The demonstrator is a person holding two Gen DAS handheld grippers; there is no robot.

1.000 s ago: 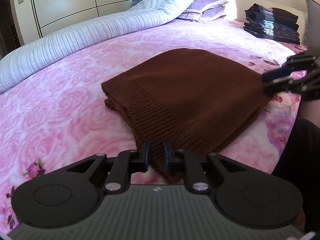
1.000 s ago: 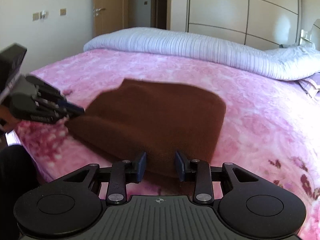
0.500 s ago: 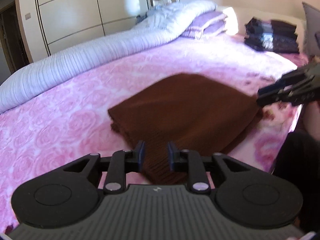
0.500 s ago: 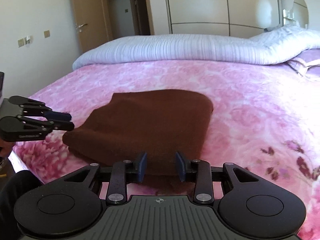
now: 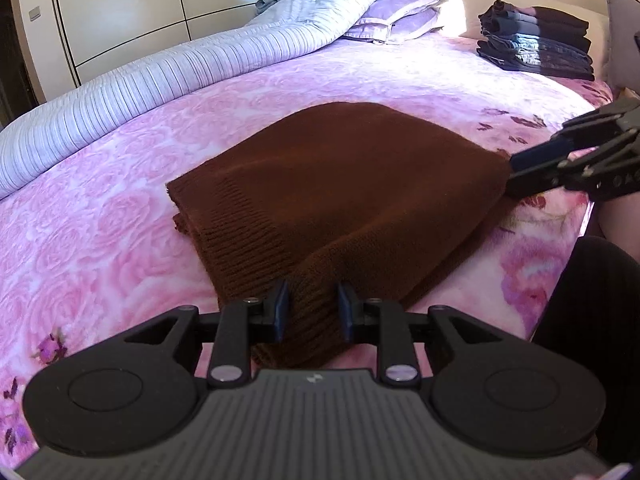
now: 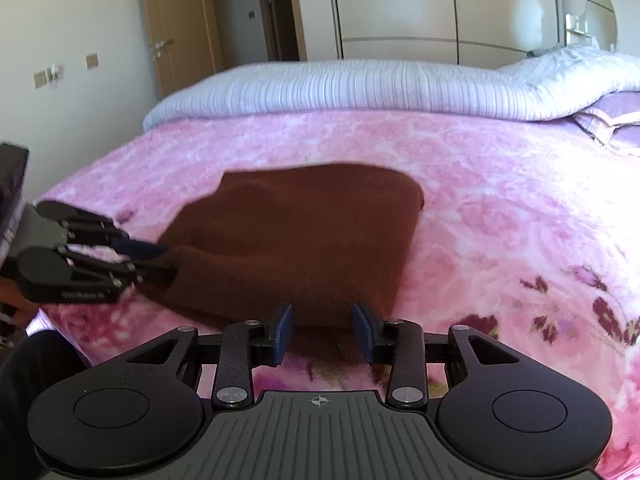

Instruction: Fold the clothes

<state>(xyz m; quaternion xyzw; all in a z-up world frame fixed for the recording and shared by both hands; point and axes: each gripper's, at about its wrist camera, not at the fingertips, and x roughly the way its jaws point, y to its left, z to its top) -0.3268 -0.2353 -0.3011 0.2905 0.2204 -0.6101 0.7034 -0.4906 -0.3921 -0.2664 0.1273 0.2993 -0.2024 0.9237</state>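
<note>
A folded brown knit sweater (image 5: 336, 184) lies on the pink floral bedspread (image 5: 100, 232) near the bed's front edge; it also shows in the right wrist view (image 6: 296, 240). My left gripper (image 5: 311, 310) has its jaws around a raised fold of the sweater's near corner, with the cloth filling the gap. It shows from the side in the right wrist view (image 6: 160, 260). My right gripper (image 6: 323, 330) is open at the sweater's near edge, with nothing gripped. It shows at the sweater's right end in the left wrist view (image 5: 516, 176).
A rolled striped white duvet (image 5: 160, 80) runs along the far side of the bed, with purple pillows (image 5: 400, 16) at its head. A stack of folded dark clothes (image 5: 536, 40) sits at the far right corner. Wardrobes (image 6: 440, 8) and a door (image 6: 176, 32) stand behind.
My left gripper has moved in onto the sweater's near corner and lifted a fold of it between its jaws. My right gripper's jaws have widened at the sweater's edge.
</note>
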